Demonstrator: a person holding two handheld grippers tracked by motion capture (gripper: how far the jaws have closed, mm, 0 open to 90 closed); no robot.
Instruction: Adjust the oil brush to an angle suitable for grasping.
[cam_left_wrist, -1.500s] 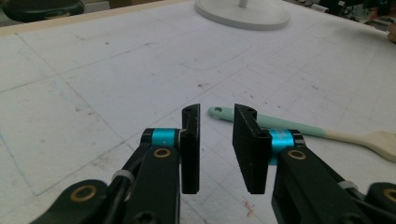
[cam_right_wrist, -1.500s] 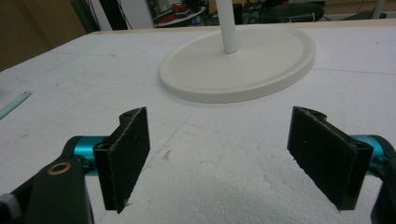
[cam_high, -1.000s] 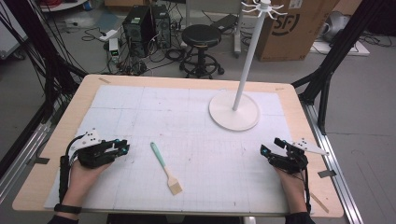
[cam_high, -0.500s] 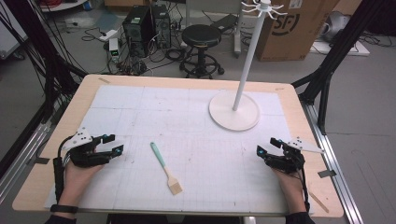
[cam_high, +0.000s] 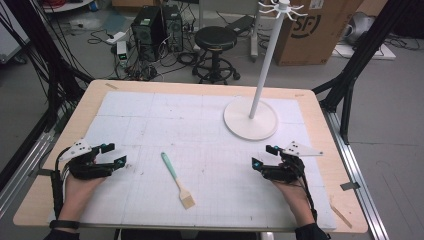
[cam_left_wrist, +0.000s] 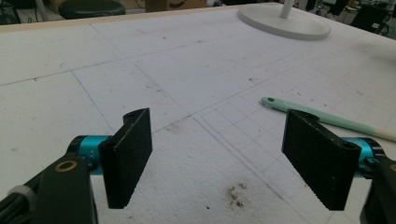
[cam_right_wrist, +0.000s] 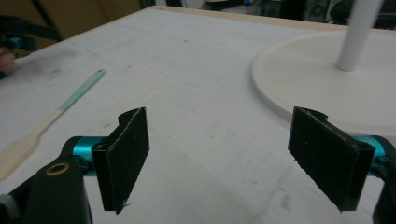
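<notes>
Mint-green handled spatula (cam_high: 176, 176) lies flat on the white gridded mat (cam_high: 200, 125), between the two hands and apart from both. Left gripper (cam_high: 114, 155) sits low at the table's left, its jaws just opened wide with nothing between them. Right gripper (cam_high: 264, 156) hovers near the white stand's round base (cam_high: 250, 119), jaws wide and empty
</notes>
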